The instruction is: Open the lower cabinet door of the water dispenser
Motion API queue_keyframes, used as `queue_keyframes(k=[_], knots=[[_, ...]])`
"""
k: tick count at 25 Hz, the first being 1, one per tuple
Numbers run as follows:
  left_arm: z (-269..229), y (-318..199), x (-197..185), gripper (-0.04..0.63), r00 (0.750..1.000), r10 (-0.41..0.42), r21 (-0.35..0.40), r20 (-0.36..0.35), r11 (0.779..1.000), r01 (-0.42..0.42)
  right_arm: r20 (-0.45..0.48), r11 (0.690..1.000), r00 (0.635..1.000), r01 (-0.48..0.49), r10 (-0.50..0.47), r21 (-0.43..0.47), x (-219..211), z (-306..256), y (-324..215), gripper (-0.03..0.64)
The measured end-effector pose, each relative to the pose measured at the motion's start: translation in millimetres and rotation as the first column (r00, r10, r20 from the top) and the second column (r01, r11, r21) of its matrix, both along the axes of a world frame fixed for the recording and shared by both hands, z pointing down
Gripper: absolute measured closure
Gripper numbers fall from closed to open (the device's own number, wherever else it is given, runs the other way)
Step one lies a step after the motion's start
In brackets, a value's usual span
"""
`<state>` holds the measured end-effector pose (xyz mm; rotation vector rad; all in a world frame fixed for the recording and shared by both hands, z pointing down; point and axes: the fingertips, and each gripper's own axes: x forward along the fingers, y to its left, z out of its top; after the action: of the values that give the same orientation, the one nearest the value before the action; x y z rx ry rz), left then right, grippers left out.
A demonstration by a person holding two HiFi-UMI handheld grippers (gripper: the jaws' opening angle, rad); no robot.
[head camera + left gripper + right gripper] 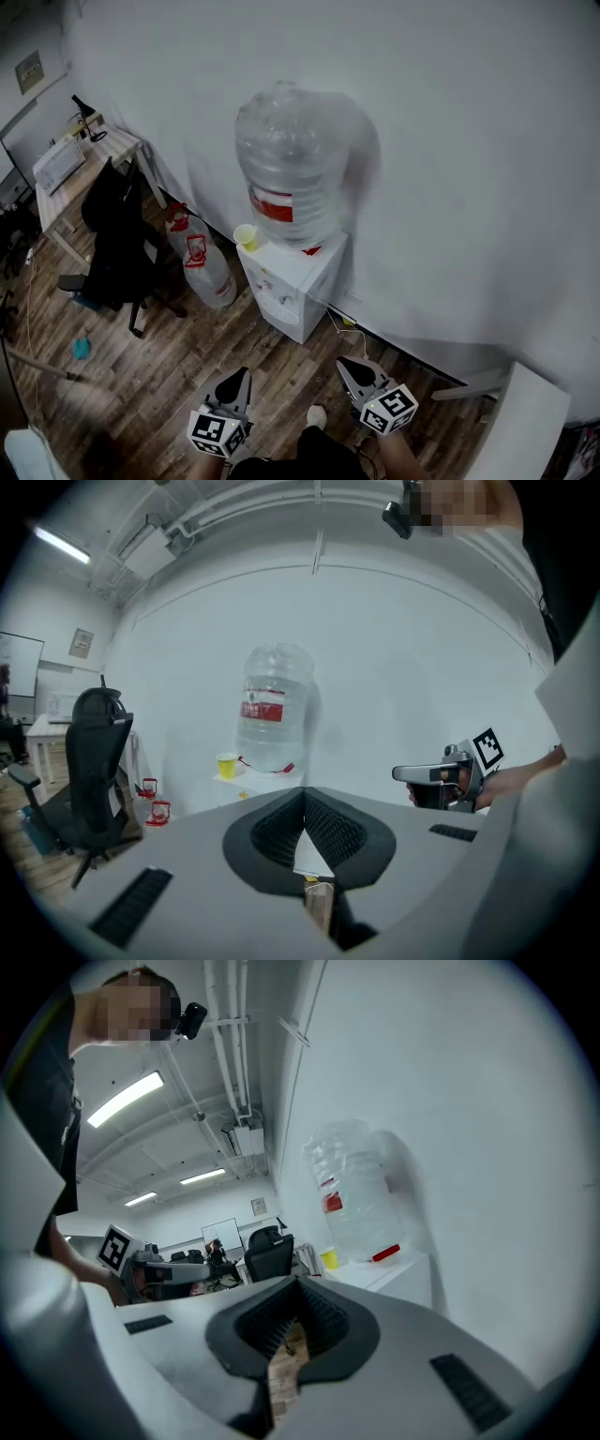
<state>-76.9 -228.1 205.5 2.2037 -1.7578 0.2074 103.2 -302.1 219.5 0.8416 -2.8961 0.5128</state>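
The white water dispenser (pixel 292 277) stands against the wall, with a large clear bottle (pixel 286 169) with a red label on top and a yellow cup (pixel 246 236) beside the bottle. Its lower front (pixel 279 317) faces the wooden floor; I cannot make out the door's edges. Both grippers hang in the air well short of it. My left gripper (pixel 240 377) is shut and empty, as is my right gripper (pixel 348 365). The left gripper view shows the dispenser's top (pixel 246 782) past shut jaws, and the right gripper view shows the bottle (pixel 361 1194).
A black office chair (pixel 117 239) and spare water bottles (pixel 202 261) stand left of the dispenser. A desk (pixel 80 164) sits at the far left, and a white table corner (pixel 525 422) at the lower right. A cable (pixel 345 328) lies by the dispenser's base.
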Motion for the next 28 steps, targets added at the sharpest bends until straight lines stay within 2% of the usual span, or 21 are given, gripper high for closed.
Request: queue_keyframes(k=[4, 10, 13, 18, 21, 28], knots=[[11.4, -29.5, 7.4, 0.581, 1.000, -0.017, -0.037, -0.003, 0.999, 0.017, -0.043, 0.998, 0.998, 0.053, -0.054, -0.014, -5.3, 25.0, -35.5, 0.595], [37.2, -71.1, 13.6, 0.581, 0.999, -0.043, -0.043, 0.010, 0.998, 0.043, -0.098, 0.996, 0.991, 0.086, -0.089, -0.032, -5.7, 68.1, -83.0, 0.595], [54.8, -82.3, 21.5, 0.581, 1.000, -0.022, -0.079, 0.021, 0.997, 0.024, -0.104, 0.996, 0.991, 0.077, -0.081, -0.042, 3.7, 86.7, -108.5, 0.595], [89.8, -96.4, 4.2, 0.581, 0.996, -0.057, -0.046, 0.071, 0.997, 0.061, -0.097, 0.998, 0.993, 0.057, -0.061, -0.039, 1.6, 122.9, -131.8, 0.594], [114.0, -103.9, -11.9, 0.581, 0.995, -0.084, -0.042, 0.057, 0.995, 0.087, -0.102, 0.999, 0.994, 0.026, -0.030, -0.048, -0.8, 148.8, -140.2, 0.595], [200.8, -120.9, -29.2, 0.581, 0.999, -0.032, -0.013, 0.043, 0.999, 0.033, -0.130, 0.998, 0.991, -0.045, 0.037, -0.052, -18.4, 251.7, -153.2, 0.595]])
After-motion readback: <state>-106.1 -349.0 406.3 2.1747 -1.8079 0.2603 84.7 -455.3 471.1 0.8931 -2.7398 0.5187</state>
